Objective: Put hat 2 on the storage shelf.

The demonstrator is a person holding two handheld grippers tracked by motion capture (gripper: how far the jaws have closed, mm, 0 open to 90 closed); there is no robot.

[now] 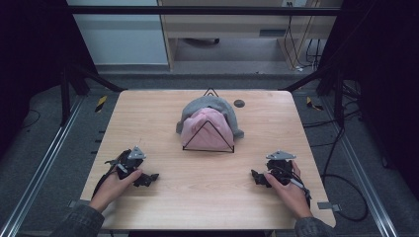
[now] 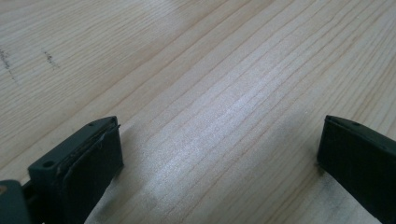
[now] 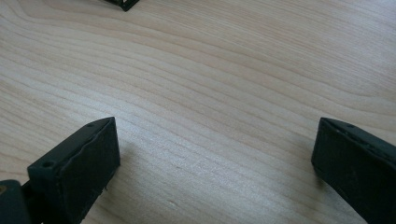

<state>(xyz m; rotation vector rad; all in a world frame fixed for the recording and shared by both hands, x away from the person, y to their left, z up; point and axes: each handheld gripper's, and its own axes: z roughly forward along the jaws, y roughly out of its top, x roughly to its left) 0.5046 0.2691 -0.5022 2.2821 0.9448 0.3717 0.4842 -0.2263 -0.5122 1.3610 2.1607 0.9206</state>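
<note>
left tongs [image 1: 148, 178]: jaws apart, empty, resting low on near-left counter [image 1: 207, 197].
right tongs [image 1: 257, 177]: same, apart, near-right.
pink cap [image 1: 206, 129]: we see it on wire stand [image 1: 208, 148], centre, straight ahead btw. both, approx. equally near.
grey cap [image 1: 210, 104]: behind pink.

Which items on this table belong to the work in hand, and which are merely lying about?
In the work:
- pink cloth draped on the black wire rack
- grey cloth behind it
- left gripper and right gripper, both open, resting on the table

Lying about:
- dark round spot near the far edge
</note>
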